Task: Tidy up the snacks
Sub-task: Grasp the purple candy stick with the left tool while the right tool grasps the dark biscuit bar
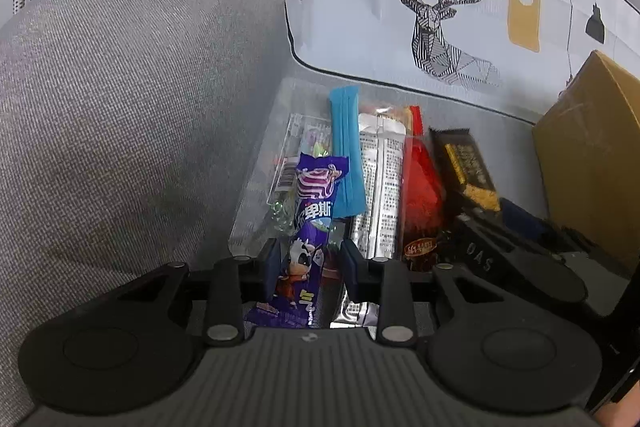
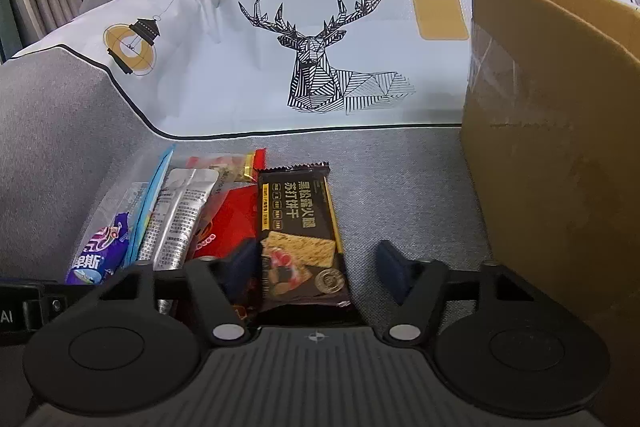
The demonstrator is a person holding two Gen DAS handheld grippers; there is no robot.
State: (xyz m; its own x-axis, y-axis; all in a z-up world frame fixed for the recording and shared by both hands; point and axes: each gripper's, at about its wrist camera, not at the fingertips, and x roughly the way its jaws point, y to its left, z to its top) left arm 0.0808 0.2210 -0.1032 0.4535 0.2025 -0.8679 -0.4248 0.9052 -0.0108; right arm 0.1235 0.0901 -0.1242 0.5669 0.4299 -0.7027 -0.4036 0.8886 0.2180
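Several snack packets lie side by side on a grey sofa seat. In the left wrist view my left gripper [image 1: 309,263] has its fingers on both sides of a purple packet with a cartoon cow [image 1: 310,227], with a small gap on the right side. Beside it lie a clear packet [image 1: 288,163], a blue packet [image 1: 347,155], a silver packet [image 1: 380,179], a red packet [image 1: 420,187] and a dark brown cracker packet [image 1: 466,163]. In the right wrist view my right gripper [image 2: 316,271] is open around the near end of the cracker packet [image 2: 298,227]. The purple packet [image 2: 100,251] shows at the left.
A cardboard box [image 2: 560,147] stands on the seat at the right, also in the left wrist view [image 1: 592,155]. A white cover with a deer print [image 2: 320,67] drapes the backrest. The grey armrest [image 1: 120,87] rises at the left.
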